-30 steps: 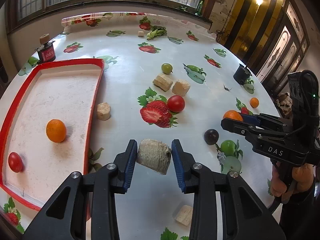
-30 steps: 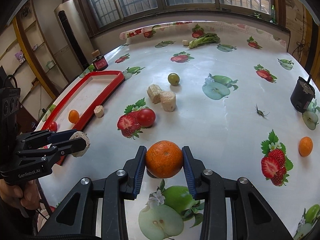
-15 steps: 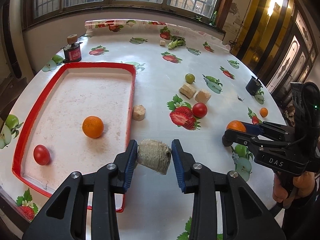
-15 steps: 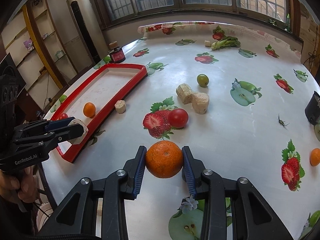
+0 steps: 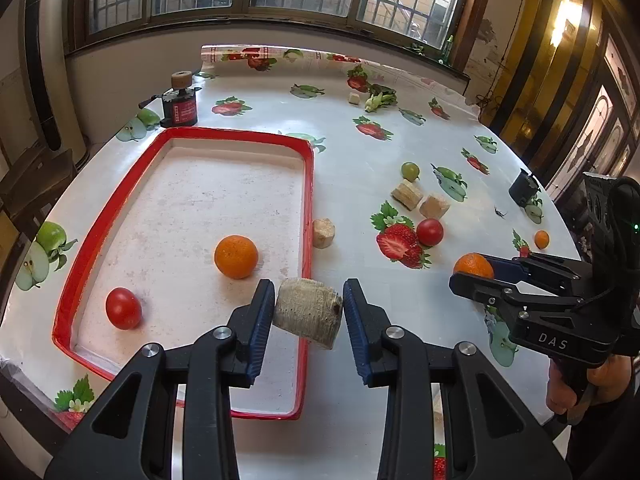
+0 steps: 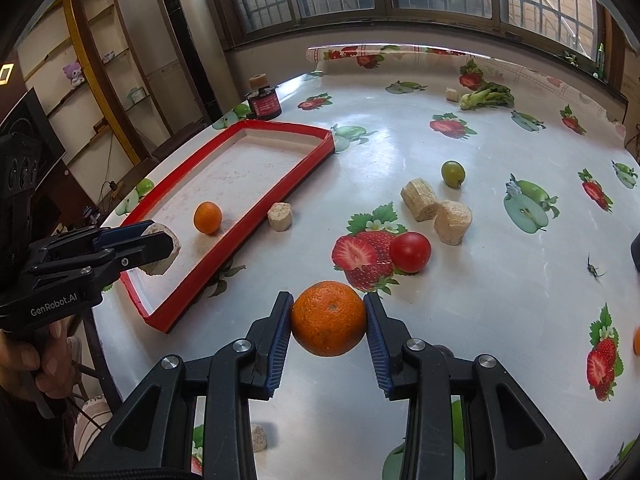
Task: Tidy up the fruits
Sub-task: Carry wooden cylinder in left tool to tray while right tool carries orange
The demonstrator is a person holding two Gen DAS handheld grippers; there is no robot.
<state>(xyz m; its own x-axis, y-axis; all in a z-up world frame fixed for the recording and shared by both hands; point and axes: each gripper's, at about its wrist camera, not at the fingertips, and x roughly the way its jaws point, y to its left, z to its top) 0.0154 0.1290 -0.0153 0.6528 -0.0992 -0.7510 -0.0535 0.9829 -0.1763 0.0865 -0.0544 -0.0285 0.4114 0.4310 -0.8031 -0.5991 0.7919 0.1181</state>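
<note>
So at this point both hands were loaded. The left gripper point(image 5: 308, 314) had its jaws clamped on a pale ridged chunk point(image 5: 307, 317), stubby cylinder shape, long axis running jaw to jaw and tilted a bit, right end lower. It hung over the near right rim of the red tray point(image 5: 308, 184), so the tray floor was basically straight below and slightly left of it.

The right gripper point(image 6: 327, 322) was squeezing an orange point(image 6: 328, 319) between its blue pads, held above the table point(image 6: 460, 152) out toward the near edge, well right of the tray. The tray lay off to its left, with the tray's long side facing it.

Inside the tray there was already another orange point(image 5: 236, 256) mid-floor and a red tomato point(image 5: 123, 307) by the near left corner.

My read: the left hand was way nearer the drop spot and would only need to ease left and let go. The right one had to cross over the rim first.
</note>
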